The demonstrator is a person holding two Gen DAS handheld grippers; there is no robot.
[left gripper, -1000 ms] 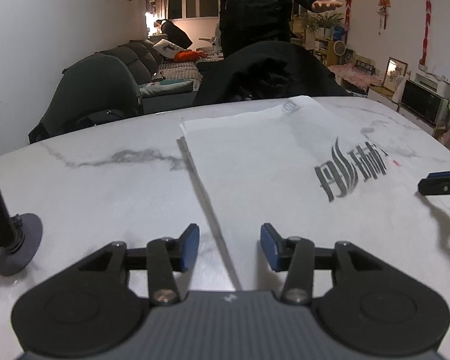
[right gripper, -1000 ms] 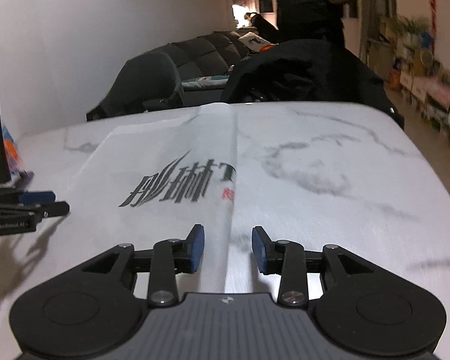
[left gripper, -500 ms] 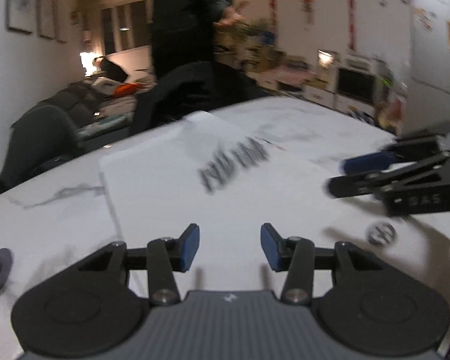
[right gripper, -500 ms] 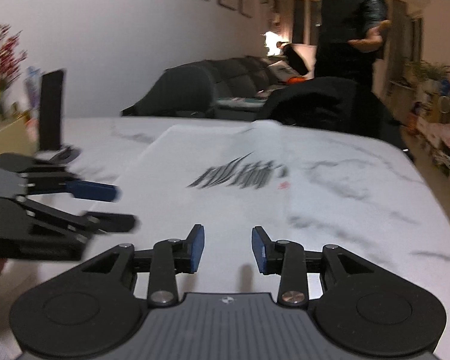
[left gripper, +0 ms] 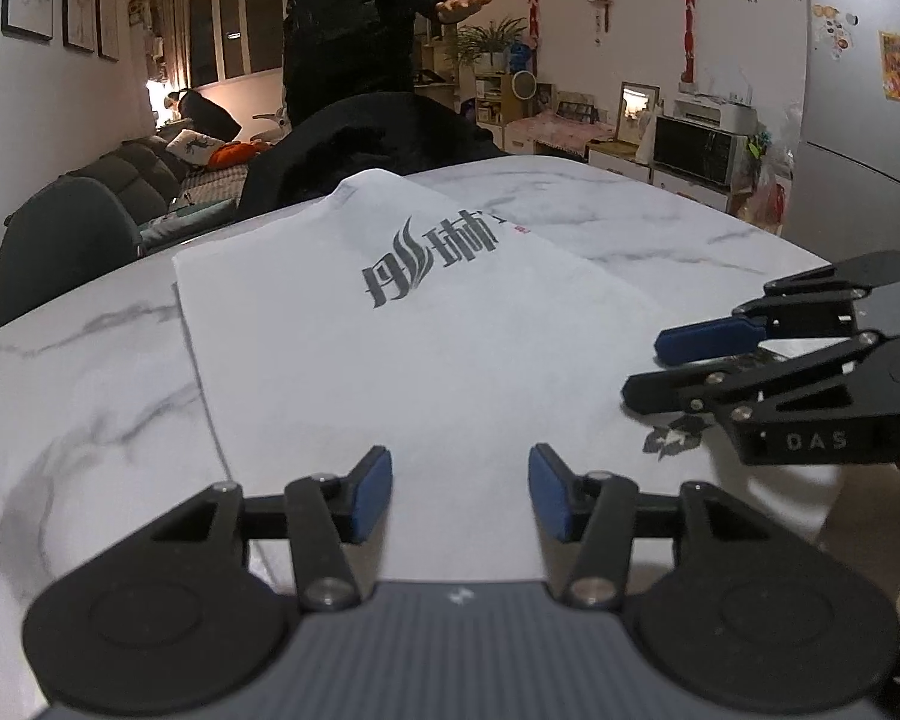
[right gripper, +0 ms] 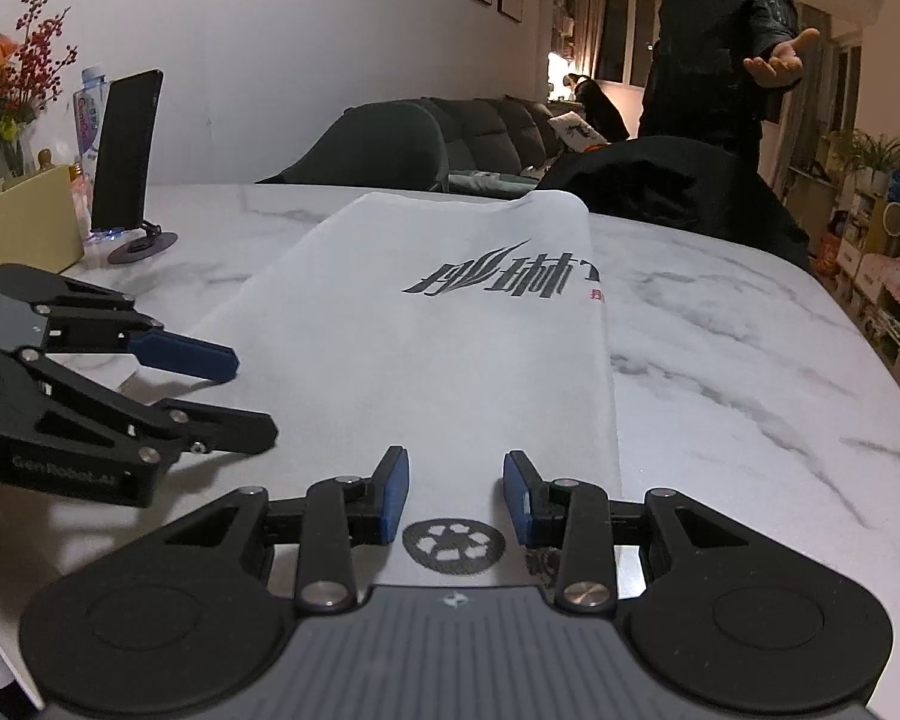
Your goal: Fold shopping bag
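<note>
White non-woven shopping bag lies flat, long axis running near-to-far. Left gripper and right gripper, jaws apart and empty, hover over its near edge.

White shopping bag, of thin non-woven fabric, lying flat and spread out lengthwise on the marble-patterned table. A large dark grey brush-style logo with a small red mark at its right end is printed across the upper face, and a round dark recycling emblem sits near the bag's near edge. The far end rises slightly in a soft ridge; the long side edges run straight.
</note>
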